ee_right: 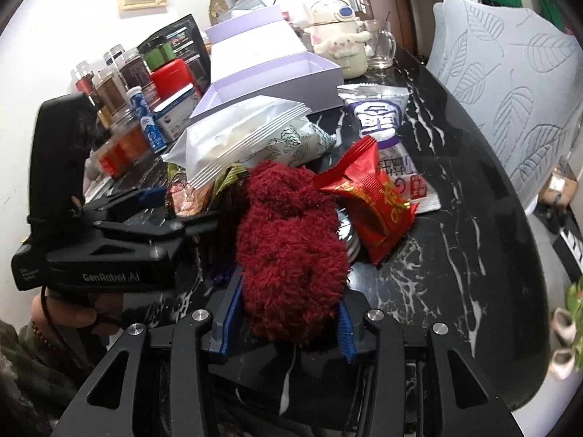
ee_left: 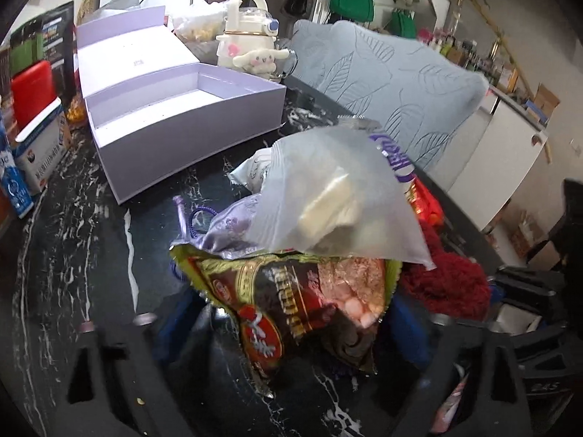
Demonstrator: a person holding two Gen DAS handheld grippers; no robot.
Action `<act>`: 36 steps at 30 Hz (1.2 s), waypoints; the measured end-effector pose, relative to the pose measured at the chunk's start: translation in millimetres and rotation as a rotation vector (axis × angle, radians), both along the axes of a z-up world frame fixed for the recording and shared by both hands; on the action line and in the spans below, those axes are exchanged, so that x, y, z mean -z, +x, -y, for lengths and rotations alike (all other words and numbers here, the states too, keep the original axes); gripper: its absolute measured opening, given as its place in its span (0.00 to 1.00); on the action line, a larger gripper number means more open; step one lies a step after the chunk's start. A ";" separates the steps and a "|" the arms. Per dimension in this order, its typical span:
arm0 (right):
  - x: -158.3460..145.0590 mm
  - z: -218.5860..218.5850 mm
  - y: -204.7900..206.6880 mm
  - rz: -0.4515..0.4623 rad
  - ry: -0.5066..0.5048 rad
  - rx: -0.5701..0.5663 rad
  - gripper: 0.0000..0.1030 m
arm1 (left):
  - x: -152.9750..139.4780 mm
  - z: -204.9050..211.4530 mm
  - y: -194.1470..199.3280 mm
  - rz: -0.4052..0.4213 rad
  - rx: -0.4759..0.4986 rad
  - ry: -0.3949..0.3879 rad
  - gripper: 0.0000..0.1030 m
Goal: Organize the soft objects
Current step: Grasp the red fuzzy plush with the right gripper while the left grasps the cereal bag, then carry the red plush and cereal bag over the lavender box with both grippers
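Observation:
A fuzzy dark-red soft item [ee_right: 291, 247] lies on the black marble table, and my right gripper [ee_right: 288, 324] has its blue pads on both sides of it, shut on it. It also shows in the left wrist view [ee_left: 448, 284]. My left gripper [ee_left: 291, 313] holds a green-brown snack bag [ee_left: 291, 298] between its blue fingers; a clear zip bag [ee_left: 328, 193] rests on top. In the right wrist view the left gripper [ee_right: 175, 215] reaches into the pile beside the zip bag [ee_right: 237, 138]. An open lavender box [ee_left: 175, 123] stands behind.
A red snack packet [ee_right: 368, 196] and a purple-white packet [ee_right: 379, 116] lie right of the red item. A Cinnamoroll kettle [ee_right: 339, 40], a glass mug [ee_right: 382, 43], jars and boxes [ee_right: 120, 83] crowd the back left. A grey leaf-pattern cushion [ee_right: 510, 91] stands at the right.

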State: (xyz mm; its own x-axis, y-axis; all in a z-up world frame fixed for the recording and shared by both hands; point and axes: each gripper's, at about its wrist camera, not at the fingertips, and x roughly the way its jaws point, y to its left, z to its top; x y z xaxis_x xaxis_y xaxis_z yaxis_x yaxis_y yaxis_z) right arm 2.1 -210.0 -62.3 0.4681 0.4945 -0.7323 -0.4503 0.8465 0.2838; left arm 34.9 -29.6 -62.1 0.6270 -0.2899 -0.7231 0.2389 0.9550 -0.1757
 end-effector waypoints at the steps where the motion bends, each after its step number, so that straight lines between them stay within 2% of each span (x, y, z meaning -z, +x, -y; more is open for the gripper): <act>1: 0.6 -1.2 1.4 -0.008 0.005 -0.004 0.41 | -1.9 -2.5 -2.1 0.002 0.002 -0.022 0.69; 3: -1.9 -5.1 1.8 0.000 0.011 -0.017 0.38 | -4.4 -5.5 -5.3 0.001 0.003 -0.033 0.61; 8: -15.2 -19.5 -5.6 0.065 0.021 -0.057 0.35 | -10.7 -24.1 -21.9 -0.018 -0.008 -0.093 0.60; 11: -14.6 -30.9 -9.5 0.067 0.021 -0.093 0.33 | -17.4 -36.6 -33.9 -0.002 -0.035 -0.082 0.60; 18: -21.5 -56.4 -14.1 0.087 0.054 -0.167 0.28 | -25.1 -77.7 -63.8 0.000 -0.166 -0.033 0.60; 22: -27.2 -64.9 -17.7 0.121 0.044 -0.172 0.26 | -27.2 -96.3 -70.2 0.013 -0.230 -0.025 0.60; 36: -61.4 -59.0 -19.1 0.196 0.079 -0.129 0.26 | -62.3 -105.1 -72.5 0.093 -0.242 -0.012 0.60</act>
